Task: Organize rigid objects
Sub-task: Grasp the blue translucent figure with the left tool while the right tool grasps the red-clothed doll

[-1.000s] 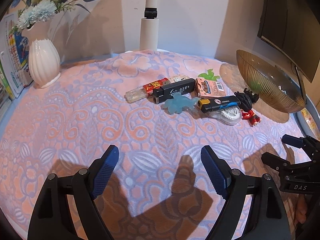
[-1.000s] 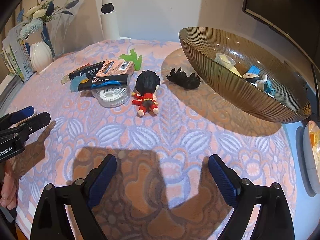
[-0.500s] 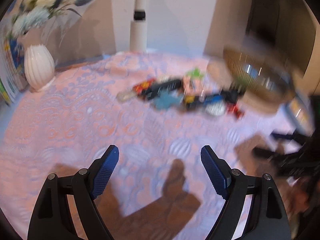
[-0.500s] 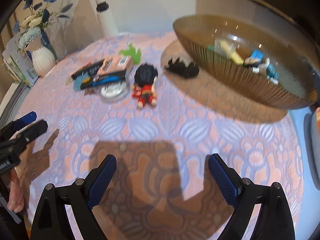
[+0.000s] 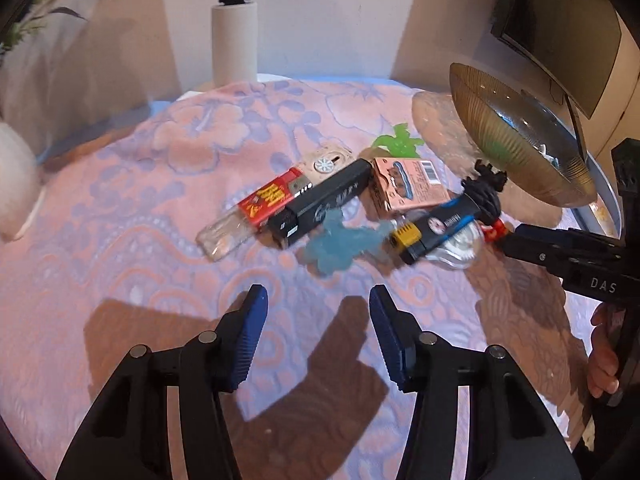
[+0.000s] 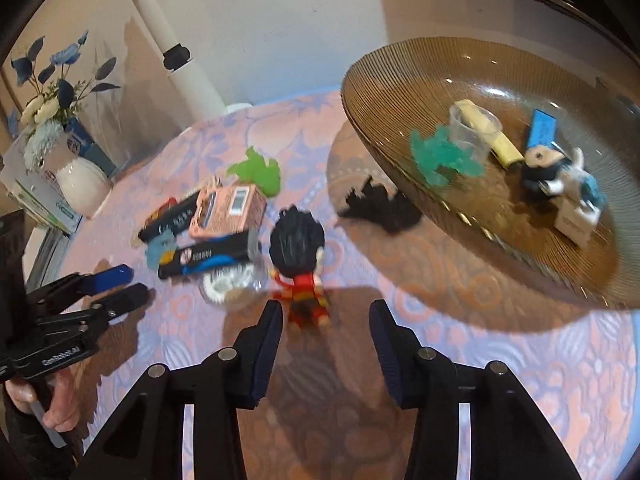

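Observation:
A cluster of small objects lies on the patterned cloth: a red-labelled clear stick (image 5: pixel 256 212), a black box (image 5: pixel 320 208), a pale blue figure (image 5: pixel 340 246), a pink card pack (image 5: pixel 408 188), a black-blue-yellow lighter (image 5: pixel 436 226) on a tape dispenser, a green figure (image 5: pixel 396 142). My left gripper (image 5: pixel 314 334) is open, just short of the blue figure. My right gripper (image 6: pixel 324 344) is open, its fingers either side of the legs of a red-suited, black-haired doll (image 6: pixel 300 260). A black creature toy (image 6: pixel 380 208) lies by the amber bowl (image 6: pixel 400 80).
The bowl holds several small items, among them a teal figure (image 6: pixel 444 156), a clear cup and a blue stick. A white vase with flowers (image 6: pixel 80 184) and books stand at the back left. A white post (image 5: pixel 234 40) stands at the back edge.
Both grippers have moved forward and closer to the objects. The right one now reaches the doll. Both jaws stand narrower than before but still open.

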The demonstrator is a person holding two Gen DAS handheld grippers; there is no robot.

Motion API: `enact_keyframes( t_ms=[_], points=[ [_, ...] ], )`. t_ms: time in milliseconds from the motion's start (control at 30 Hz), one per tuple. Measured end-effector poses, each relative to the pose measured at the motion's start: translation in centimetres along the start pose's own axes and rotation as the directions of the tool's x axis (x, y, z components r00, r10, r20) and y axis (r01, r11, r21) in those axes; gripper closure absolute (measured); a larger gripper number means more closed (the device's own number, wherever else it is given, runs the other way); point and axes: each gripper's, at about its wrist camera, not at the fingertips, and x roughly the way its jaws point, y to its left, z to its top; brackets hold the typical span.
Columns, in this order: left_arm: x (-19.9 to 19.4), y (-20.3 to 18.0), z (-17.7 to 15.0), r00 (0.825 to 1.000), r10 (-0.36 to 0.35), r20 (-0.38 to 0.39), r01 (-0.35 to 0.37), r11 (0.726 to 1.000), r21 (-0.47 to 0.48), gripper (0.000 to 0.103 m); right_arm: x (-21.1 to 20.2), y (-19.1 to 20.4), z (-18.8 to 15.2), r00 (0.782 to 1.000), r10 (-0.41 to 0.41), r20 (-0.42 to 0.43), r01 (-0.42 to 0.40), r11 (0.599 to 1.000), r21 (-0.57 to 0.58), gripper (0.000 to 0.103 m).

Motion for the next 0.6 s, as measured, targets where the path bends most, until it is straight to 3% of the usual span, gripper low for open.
enact_keyframes(
  t_ms=[233,300,367,500,600],
  points=[
    [2.2,-1.3,2.0,0.999,0.017,0.048,-0.018,0.999,0.036,0.054,2.1,1.5,1.8,0.998,-0.026,0.055,0.026,1.000,0.003,0.058],
    [2.4,-1.8,1.9,0.996,0.047,0.075,-0.052,0.997,0.055,0.057,2.3,2.6,1.6,0.993,-0.080,0.092,0.085,0.995,-0.053,0.068],
    [2.2,-1.8,1.9,0.996,0.024,0.088,-0.029,0.998,0.063,0.079,1.9,3.5,1.1,0.987,-0.103,0.126,0.115,0.989,-0.094,0.071],
    [1.7,-2.1,1.5,0.993,0.036,0.109,-0.045,0.996,0.080,0.079,0.7,4.9,0.2,0.965,-0.157,0.209,0.192,0.969,-0.158,0.071],
    [0.8,-2.3,0.5,0.991,0.053,0.121,-0.063,0.995,0.072,0.079,-0.1,4.3,-0.4,0.961,-0.171,0.216,0.202,0.971,-0.129,0.071]
  ],
)
